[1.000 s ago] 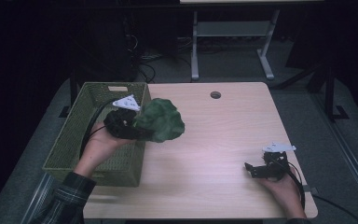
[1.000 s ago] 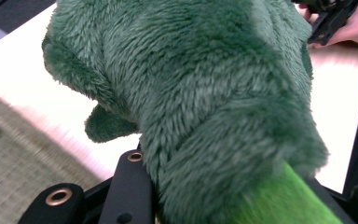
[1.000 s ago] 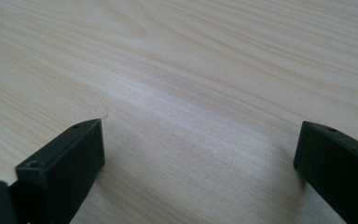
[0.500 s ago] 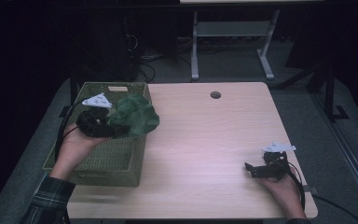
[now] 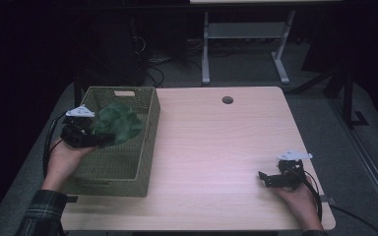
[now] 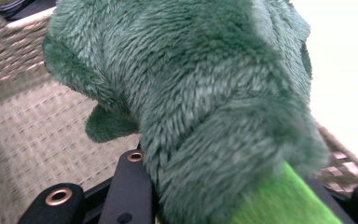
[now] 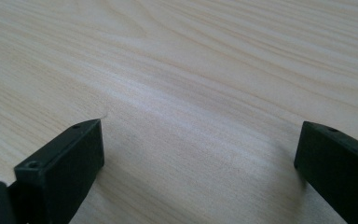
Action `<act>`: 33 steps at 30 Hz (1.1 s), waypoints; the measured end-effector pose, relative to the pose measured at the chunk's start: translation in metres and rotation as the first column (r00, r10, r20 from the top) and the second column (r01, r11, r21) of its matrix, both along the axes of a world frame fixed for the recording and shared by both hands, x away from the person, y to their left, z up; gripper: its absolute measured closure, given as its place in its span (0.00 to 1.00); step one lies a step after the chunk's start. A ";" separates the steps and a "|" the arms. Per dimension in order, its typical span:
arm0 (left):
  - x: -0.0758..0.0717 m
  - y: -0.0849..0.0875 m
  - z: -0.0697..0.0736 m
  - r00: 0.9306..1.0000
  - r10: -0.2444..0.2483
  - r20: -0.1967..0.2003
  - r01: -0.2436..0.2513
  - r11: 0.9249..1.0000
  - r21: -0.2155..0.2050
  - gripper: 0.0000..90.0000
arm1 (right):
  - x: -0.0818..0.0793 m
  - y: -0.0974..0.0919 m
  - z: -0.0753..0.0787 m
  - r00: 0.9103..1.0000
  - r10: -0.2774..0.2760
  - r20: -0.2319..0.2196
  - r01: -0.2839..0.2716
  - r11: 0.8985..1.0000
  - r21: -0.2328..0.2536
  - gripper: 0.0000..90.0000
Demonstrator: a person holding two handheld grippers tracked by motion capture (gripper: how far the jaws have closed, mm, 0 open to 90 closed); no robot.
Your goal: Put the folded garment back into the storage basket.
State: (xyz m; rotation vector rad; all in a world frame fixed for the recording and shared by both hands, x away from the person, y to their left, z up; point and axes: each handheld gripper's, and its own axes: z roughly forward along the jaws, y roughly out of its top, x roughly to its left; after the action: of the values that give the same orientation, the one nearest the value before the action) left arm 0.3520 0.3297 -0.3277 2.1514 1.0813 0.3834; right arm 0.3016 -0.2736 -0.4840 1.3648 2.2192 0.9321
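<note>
The green plush [image 5: 117, 123] is being gripped in the left gripper [image 5: 97, 140] over the basket [image 5: 145, 147], at nine o'clock on the table [image 5: 216, 147]. It is best being lowered near the woven floor before release. The right gripper [image 5: 265, 178], jaws spread and empty, is being rested at four o'clock. Beyond, a dark room with a desk frame [image 5: 246, 44] is being seen.

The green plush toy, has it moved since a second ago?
Yes. The left gripper carried the plush toy leftward, from above the basket's right wall and the table to over the basket's inside.
</note>
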 end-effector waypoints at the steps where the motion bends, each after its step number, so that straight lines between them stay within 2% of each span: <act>1: 0.002 0.004 -0.004 1.000 0.008 -0.002 -0.008 1.000 0.001 0.73 | 0.000 0.000 0.000 1.000 0.000 -0.001 0.000 1.000 0.000 0.01; 7: 0.011 0.010 -0.017 1.000 0.012 -0.011 -0.011 0.999 0.030 0.73 | 0.000 0.000 0.000 1.000 0.000 -0.001 0.000 1.000 0.000 0.01; 10: 0.017 0.011 -0.025 0.999 0.019 -0.030 -0.017 0.999 0.052 0.73 | 0.000 0.000 0.000 1.000 0.000 -0.001 0.000 1.000 0.000 0.01; 13: 0.023 0.011 -0.033 0.998 0.016 -0.055 -0.013 0.998 0.056 0.72 | 0.000 0.000 0.000 1.000 -0.002 -0.002 0.002 1.000 0.003 0.01; 16: 0.028 0.011 -0.043 0.996 0.027 -0.084 -0.020 0.996 0.083 0.72 | 0.000 0.000 0.000 1.000 -0.002 -0.001 0.002 1.000 0.003 0.01; 20: 0.034 0.012 -0.056 0.990 0.038 -0.137 -0.026 0.996 0.088 0.71 | 0.000 0.000 0.000 1.000 -0.003 -0.001 0.003 1.000 0.003 0.01; 22: 0.035 0.011 -0.064 0.984 0.037 -0.172 -0.022 0.996 0.092 0.71 | 0.000 0.000 0.000 1.000 -0.003 -0.001 0.003 1.000 0.003 0.01; 24: 0.036 0.010 -0.069 0.981 0.037 -0.189 -0.018 0.994 0.105 0.70 | 0.000 0.000 0.000 1.000 -0.002 -0.001 0.002 1.000 0.003 0.01; 27: 0.038 0.009 -0.075 0.974 0.032 -0.226 -0.007 0.994 0.112 0.67 | 0.000 0.000 0.000 1.000 -0.003 -0.001 0.003 1.000 0.003 0.01; 29: 0.040 0.009 -0.079 0.966 0.040 -0.255 -0.009 0.993 0.119 0.65 | 0.000 0.000 0.000 1.000 -0.002 -0.001 0.002 1.000 0.003 0.01; 30: 0.040 0.009 -0.079 0.964 0.036 -0.262 -0.004 0.992 0.123 0.63 | 0.000 0.000 0.000 1.000 -0.002 -0.001 0.002 1.000 0.003 0.01; 33: 0.039 0.009 -0.080 0.967 0.038 -0.250 -0.008 0.992 0.122 0.54 | 0.000 0.000 0.000 1.000 -0.002 -0.001 0.002 1.000 0.003 0.01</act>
State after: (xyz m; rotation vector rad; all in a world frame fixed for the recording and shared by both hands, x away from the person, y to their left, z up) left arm 0.3915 0.3389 -0.4076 2.3435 1.2520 0.1919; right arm 0.3015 -0.2734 -0.4840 1.3688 2.2170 0.9343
